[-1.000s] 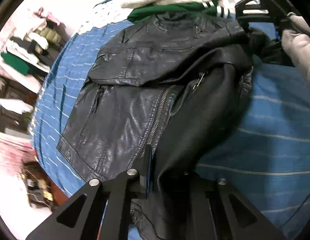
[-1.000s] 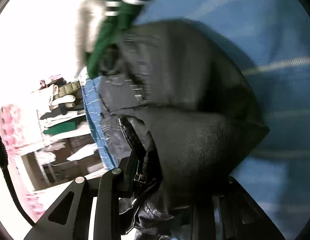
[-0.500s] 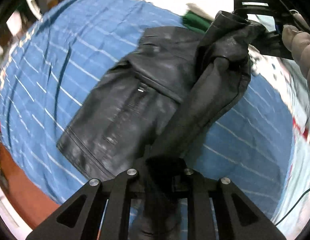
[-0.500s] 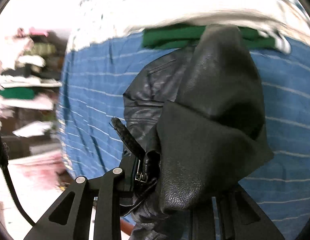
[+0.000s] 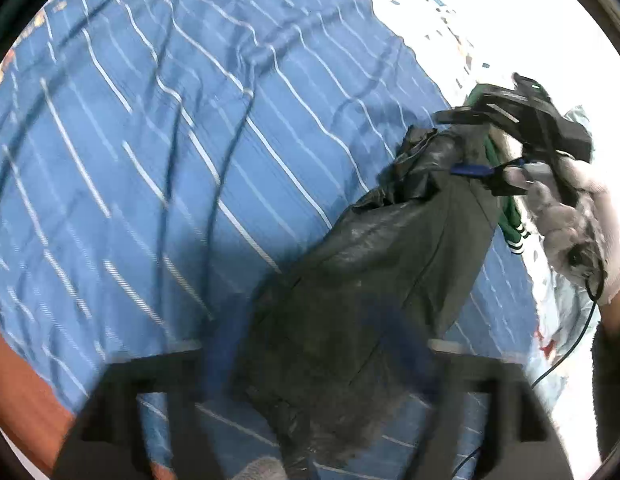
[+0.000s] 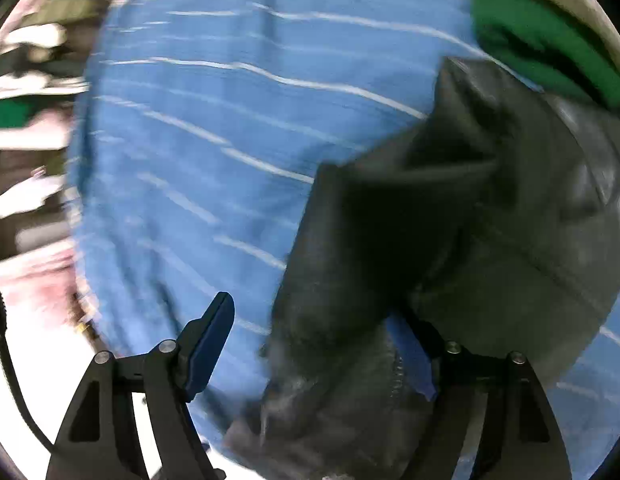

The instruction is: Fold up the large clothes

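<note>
A black leather jacket (image 5: 374, 280) hangs bunched over the blue striped bedsheet (image 5: 150, 160). In the left wrist view my left gripper (image 5: 318, 364) is blurred; its fingers stand wide apart with the jacket between them. The right gripper (image 5: 482, 148) shows at the jacket's far top end, held by a gloved hand. In the right wrist view the right gripper (image 6: 322, 340) is open, its left finger (image 6: 210, 336) bare and the jacket (image 6: 450, 240) lying against its right finger.
A green garment (image 6: 534, 32) with white stripes lies at the far side of the bed beside pale clothes. Shelves with folded clothes (image 6: 26, 80) stand to the left. The bed's orange-brown edge (image 5: 14, 380) shows at lower left.
Both grippers were shut on the jacket; now both have opened. The jacket went from spread on the bed to lifted and bunched. Both views are motion-blurred.
</note>
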